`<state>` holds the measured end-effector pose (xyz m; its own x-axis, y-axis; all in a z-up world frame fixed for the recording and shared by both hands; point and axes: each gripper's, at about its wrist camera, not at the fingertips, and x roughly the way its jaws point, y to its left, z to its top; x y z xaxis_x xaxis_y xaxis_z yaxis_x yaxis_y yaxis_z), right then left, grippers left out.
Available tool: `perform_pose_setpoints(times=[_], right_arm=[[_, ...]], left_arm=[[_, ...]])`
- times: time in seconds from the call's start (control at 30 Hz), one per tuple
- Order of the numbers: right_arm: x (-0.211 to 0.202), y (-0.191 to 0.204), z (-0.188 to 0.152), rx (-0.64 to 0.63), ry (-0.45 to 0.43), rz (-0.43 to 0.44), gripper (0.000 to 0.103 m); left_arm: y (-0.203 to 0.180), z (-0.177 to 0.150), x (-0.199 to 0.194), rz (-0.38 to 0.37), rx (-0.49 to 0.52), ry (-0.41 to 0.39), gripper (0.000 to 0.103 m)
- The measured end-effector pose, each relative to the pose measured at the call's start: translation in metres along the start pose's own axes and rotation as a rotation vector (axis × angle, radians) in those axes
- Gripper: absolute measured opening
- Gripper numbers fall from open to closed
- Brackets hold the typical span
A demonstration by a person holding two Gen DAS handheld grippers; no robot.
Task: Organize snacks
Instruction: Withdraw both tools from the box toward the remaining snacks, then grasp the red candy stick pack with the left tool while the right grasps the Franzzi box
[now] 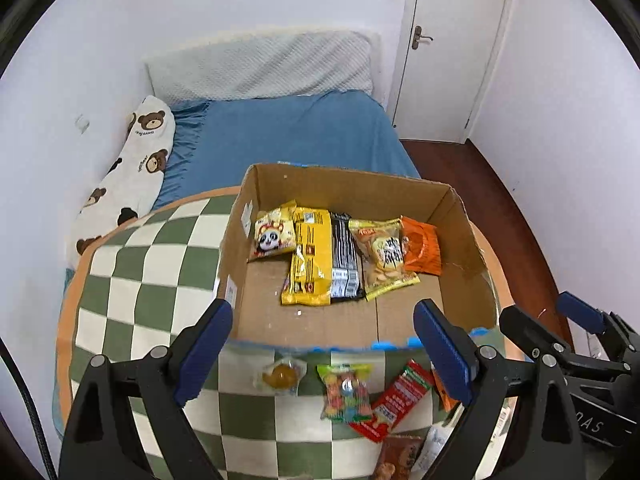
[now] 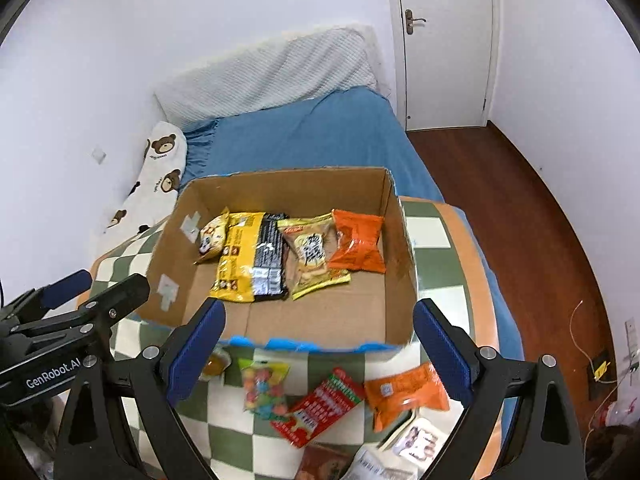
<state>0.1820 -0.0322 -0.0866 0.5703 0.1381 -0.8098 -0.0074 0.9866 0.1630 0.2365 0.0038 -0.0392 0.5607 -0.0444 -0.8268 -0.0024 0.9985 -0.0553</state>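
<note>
A: Where do your grippers stand?

B: Your left gripper (image 1: 324, 348) hangs over the near edge of the cardboard box (image 1: 344, 184), jaws spread wide with nothing between the pads. Your right gripper (image 2: 318, 344) is just beside it, jaws equally wide and empty.

A: And the snacks?

B: Five packets lie in a row against the far wall of the box: a panda packet (image 1: 274, 236) at the left, then a yellow packet (image 1: 310, 260), a black packet (image 1: 344, 260), a clear cracker bag (image 1: 382, 256) and an orange packet (image 1: 422, 250) at the right. They overlap one another.

A: What is left outside?

B: On the checkered quilt (image 1: 132, 280), in front of the box, you have a round jelly cup (image 1: 280, 374), a bag of coloured candy (image 2: 264, 390), a red packet (image 2: 320, 406) and a second orange packet (image 2: 406, 394). Nearer to you lie a brown packet (image 2: 324, 462) and some pale ones, partly cut off by the edge. The box itself sits on the quilt, on the bed (image 1: 304, 132).
</note>
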Motion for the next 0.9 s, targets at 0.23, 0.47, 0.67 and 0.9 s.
perform_pose_setpoints(times=[0.23,0.47,0.67,0.9], right_arm=[[-0.010,-0.021,-0.042,0.069,0.071,0.041,0.097],[0.034,-0.084,-0.107,0.227,0.256,0.031,0.062],[0.069,-0.146,-0.146,0.390,0.354,0.017,0.063],[0.106,-0.147,-0.158,0.021,0.522,-0.051,0.070]], left_arm=[[0.001,-0.044,-0.001,0.005,-0.001,0.078,0.093],[-0.043,-0.098,0.064,0.069,0.218,0.236,0.093],[-0.107,-0.128,0.142,0.019,0.456,0.404,0.093],[-0.157,-0.160,0.208,0.023,0.697,0.532,0.083]])
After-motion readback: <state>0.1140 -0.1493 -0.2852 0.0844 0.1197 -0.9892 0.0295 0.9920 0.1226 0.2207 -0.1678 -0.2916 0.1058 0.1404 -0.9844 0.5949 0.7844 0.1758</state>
